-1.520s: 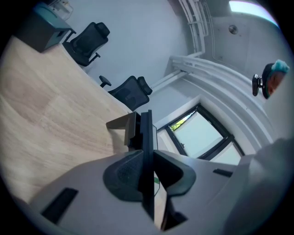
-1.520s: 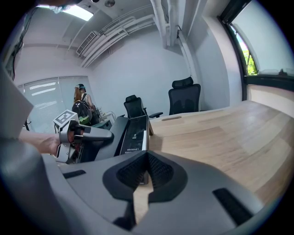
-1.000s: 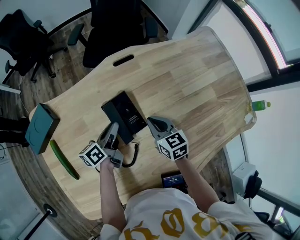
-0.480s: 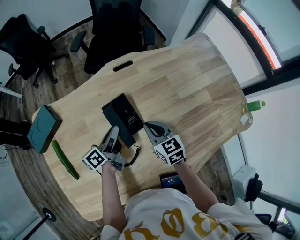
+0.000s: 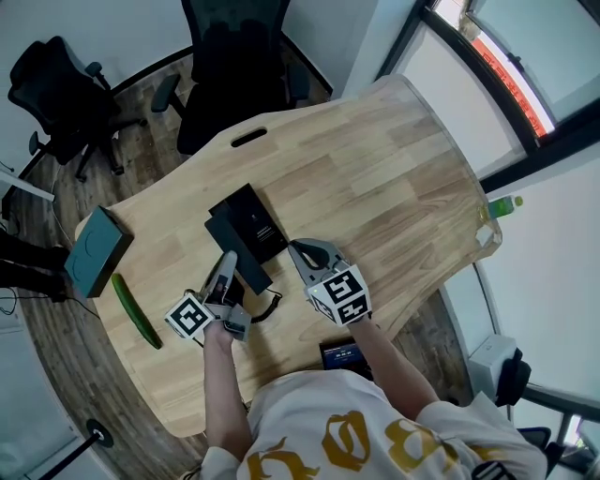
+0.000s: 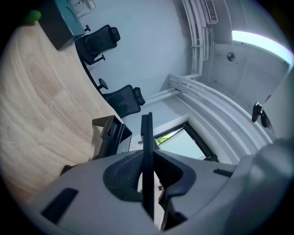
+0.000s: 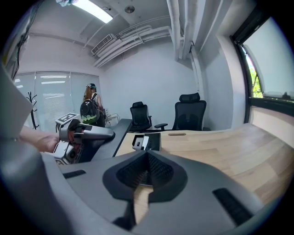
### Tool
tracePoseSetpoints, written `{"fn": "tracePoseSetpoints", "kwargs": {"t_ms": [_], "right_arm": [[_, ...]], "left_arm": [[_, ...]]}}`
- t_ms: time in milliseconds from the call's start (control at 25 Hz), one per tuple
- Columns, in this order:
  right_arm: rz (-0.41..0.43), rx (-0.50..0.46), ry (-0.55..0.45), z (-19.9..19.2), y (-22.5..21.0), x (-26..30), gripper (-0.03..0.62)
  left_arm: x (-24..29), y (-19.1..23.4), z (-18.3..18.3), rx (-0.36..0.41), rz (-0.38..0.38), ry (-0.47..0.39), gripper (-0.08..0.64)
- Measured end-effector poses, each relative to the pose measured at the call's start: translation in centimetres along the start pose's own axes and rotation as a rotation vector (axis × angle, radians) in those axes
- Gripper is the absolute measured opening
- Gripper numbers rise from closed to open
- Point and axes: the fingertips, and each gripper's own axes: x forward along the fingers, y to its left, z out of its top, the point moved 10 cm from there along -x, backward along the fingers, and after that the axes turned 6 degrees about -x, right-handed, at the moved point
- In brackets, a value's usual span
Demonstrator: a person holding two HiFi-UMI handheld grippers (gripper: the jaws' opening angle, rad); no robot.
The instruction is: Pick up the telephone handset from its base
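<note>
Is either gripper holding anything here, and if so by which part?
The left gripper clamps the telephone handset near its end closest to the person. The right gripper is shut and holds nothing.

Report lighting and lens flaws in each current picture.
Head view: the wide lens bows the table edge, and the bright strip at top right is blown out. Left gripper view: black vignetted corners, a glaring ceiling light, the handset between the jaws a mere dark silhouette. Right gripper view: same vignette, a glaring lamp overhead, the window washed pale.
</note>
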Motion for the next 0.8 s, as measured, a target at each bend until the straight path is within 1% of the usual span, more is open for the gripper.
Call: {"fn": "tracePoseSetpoints", "kwargs": {"t_ms": [40, 80, 160, 280, 400, 520, 800], "right_arm": [[-0.002, -0.007, -0.004, 0.2, 0.1, -0.3, 0.006], [-0.005, -0.012, -0.008, 0.3, 0.1, -0.6, 0.006], [-0.017, -0.015, -0.020, 0.5, 0.1, -1.3, 0.006], [-0.037, -0.007, -0.043, 0.8, 0.3, -2.5, 0.006], [-0.055, 0.017, -0.079, 1.3, 0.5, -3.5, 0.006], [-0.062, 0.016, -0.092, 1.6, 0.7, -4.1, 0.006], [-0.070, 0.012, -0.113, 2.3, 1.6, -4.8, 0.006]], "left_arm": [[-0.2, -0.4, -0.3, -0.023, -0.013, -0.004, 0.074], [-0.4, -0.7, -0.4, -0.024, -0.026, -0.004, 0.074], [-0.9, -1.3, -0.6, 0.008, -0.047, 0.000, 0.074], [-1.6, -1.9, -1.4, -0.001, -0.058, -0.005, 0.074], [-2.1, -2.7, -1.9, -0.018, -0.100, -0.012, 0.074], [-2.3, -3.4, -2.1, -0.023, -0.146, -0.024, 0.074], [-3.4, -4.9, -2.6, -0.029, -0.185, -0.030, 0.074]]}}
